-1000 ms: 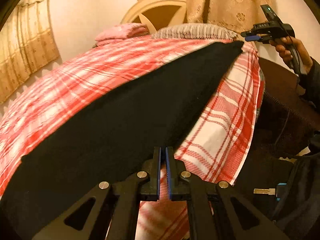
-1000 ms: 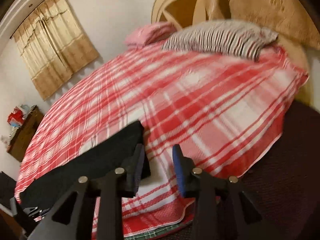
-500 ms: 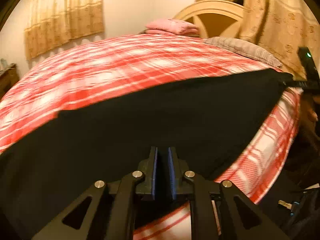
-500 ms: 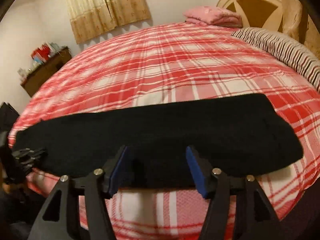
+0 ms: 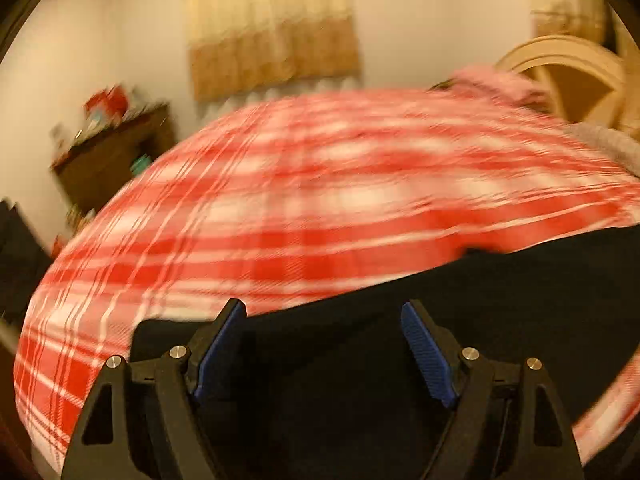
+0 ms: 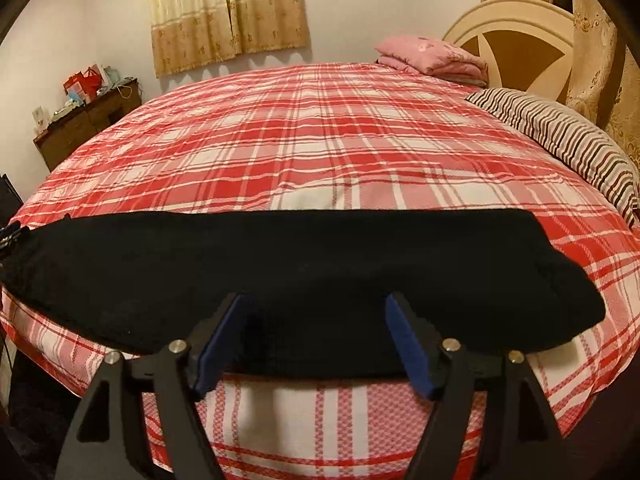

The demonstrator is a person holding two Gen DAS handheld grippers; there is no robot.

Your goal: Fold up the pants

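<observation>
Pants [image 6: 288, 276] lie lengthwise across near edge of bed [image 6: 320, 140], in front of me. Folded blanket [image 6: 434, 58] and pillow [image 6: 560, 140] at far right, by headboard [image 6: 520, 36]. Dresser [image 6: 86, 124] off far left, against wall; curtain [image 6: 228, 12] beyond bed.

One pair of black pants [image 6: 280, 272] lies on one bed [image 6: 320, 140]. One striped pillow [image 6: 560, 136], one folded pink blanket [image 6: 432, 58], one curtain [image 6: 228, 12], one dresser [image 6: 84, 120], one headboard [image 6: 516, 36]. Two tongs: left [image 5: 324, 348], right [image 6: 314, 340].
</observation>
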